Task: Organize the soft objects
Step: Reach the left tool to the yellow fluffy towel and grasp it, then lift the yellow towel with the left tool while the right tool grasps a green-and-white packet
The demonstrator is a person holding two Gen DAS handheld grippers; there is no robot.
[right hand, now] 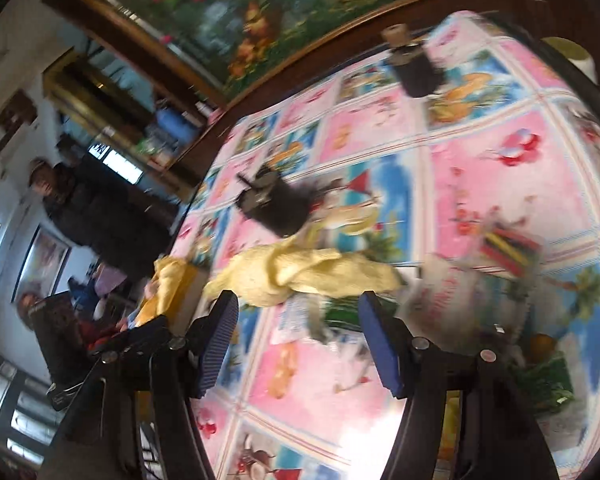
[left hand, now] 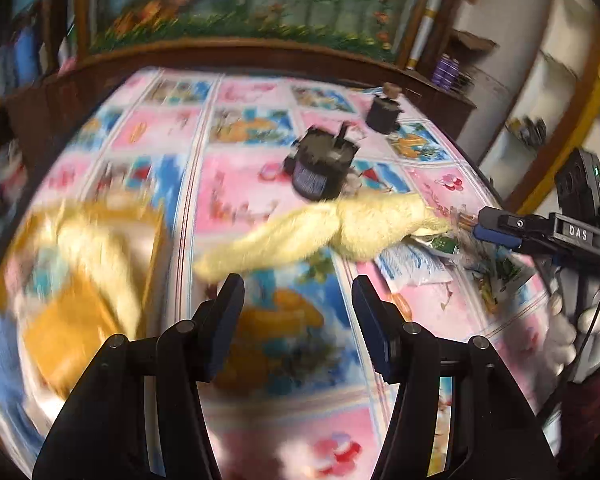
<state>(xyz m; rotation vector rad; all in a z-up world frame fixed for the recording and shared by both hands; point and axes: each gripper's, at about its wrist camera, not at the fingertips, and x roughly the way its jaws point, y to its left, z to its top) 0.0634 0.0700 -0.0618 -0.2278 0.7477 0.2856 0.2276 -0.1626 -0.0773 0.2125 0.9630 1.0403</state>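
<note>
A pale yellow fuzzy cloth (left hand: pixel 332 236) lies stretched across the patterned bed cover (left hand: pixel 244 184); it also shows in the right wrist view (right hand: pixel 304 276). My left gripper (left hand: pixel 298 300) is open and empty, just short of the cloth. My right gripper (right hand: pixel 298 316) is open and empty, with the cloth right beyond its fingertips; in the left wrist view its fingers (left hand: pixel 496 228) sit at the cloth's right end. A yellow-orange box holding soft cloth (left hand: pixel 88 276) stands at the left and also shows in the right wrist view (right hand: pixel 168 288).
Two dark tracker-like devices (left hand: pixel 320 168) (left hand: pixel 384 114) sit on the bed cover. Packets and papers (left hand: pixel 440 256) lie beside the cloth, with a striped colourful item (right hand: pixel 508 248) nearby. A wooden headboard (left hand: pixel 236 56) borders the far side. A person (right hand: pixel 96 216) stands at the left.
</note>
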